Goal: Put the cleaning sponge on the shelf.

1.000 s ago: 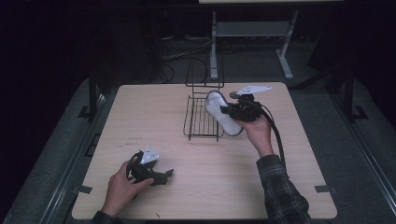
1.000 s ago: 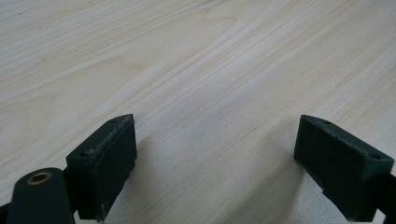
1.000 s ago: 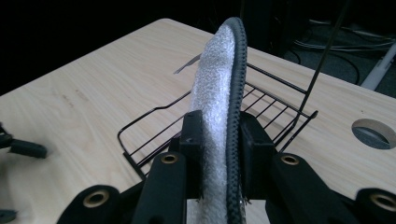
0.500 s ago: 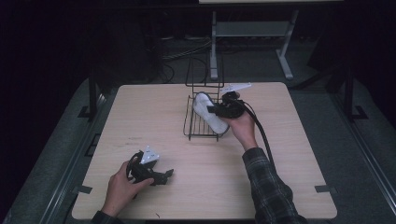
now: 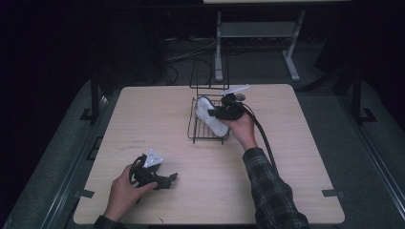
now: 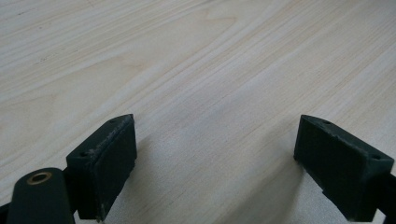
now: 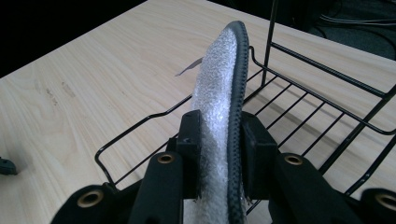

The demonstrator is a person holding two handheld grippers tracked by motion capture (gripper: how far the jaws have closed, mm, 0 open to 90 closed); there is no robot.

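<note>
A black wire rack point(image 5: 203, 134) stands at the middle back of the wooden table point(image 5: 296, 167). My right gripper point(image 5: 213, 113) is shut on a white fuzzy slipper with a black sole edge point(image 5: 211, 117), held on edge over the rack's lower shelf. In the right gripper view the slipper point(image 7: 219, 88) is pinched between the two black jaws of the right gripper point(image 7: 218, 140), with the rack's wires point(image 7: 299, 116) below and behind it. My left gripper point(image 5: 167, 180) rests low at the table's front left, open with nothing between its jaws; the left gripper point(image 6: 215, 154) faces bare wood.
The rack has a tall upright wire back point(image 5: 208, 71) behind its shelf. A white table's legs point(image 5: 219, 43) and cables lie on the dark floor beyond the far edge. Bare wood point(image 5: 143, 114) spreads left of the rack.
My right gripper has carried the slipper leftward from beside the rack to over its shelf. The left gripper has stayed put.
</note>
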